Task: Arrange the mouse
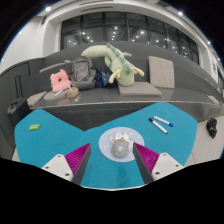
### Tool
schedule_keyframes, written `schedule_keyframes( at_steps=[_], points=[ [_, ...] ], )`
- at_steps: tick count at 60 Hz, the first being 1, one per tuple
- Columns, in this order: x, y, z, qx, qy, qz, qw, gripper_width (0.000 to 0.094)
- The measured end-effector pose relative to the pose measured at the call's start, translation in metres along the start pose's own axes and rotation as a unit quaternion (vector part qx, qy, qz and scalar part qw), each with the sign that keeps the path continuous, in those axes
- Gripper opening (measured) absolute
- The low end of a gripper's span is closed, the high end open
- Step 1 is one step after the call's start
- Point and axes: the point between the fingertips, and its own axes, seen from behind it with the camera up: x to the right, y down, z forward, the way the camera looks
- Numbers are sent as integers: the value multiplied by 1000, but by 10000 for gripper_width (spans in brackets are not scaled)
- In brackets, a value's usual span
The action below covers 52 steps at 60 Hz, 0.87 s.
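A grey computer mouse (121, 147) lies on a round pale mouse mat (105, 145) on the teal table (60, 140). It sits just ahead of my fingertips, in line with the gap between them. My gripper (112, 158) is open, its pink pads (76, 157) spread wide on either side, touching nothing. The mouse rests on the mat on its own.
Two markers (160, 124) lie to the right beyond the mat. A green sticky note (34, 127) lies to the left. A dark object (211, 127) sits at the table's right edge. Beyond the table a grey sofa (95, 93) holds a pink toy (60, 80) and a green plush (118, 62).
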Motion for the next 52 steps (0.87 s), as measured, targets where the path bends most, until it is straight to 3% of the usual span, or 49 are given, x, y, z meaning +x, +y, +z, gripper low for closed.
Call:
schedule_keyframes(
  at_steps=[10, 21, 33, 52],
  points=[
    [-34, 21, -147, 8, 19, 3, 1000, 852],
    [-72, 75, -239, 4, 25, -1, 1000, 850],
    [-98, 117, -275, -7, 28, -13, 999, 852],
    [-116, 126, -286, 2, 50, -44, 998, 853]
  ],
)
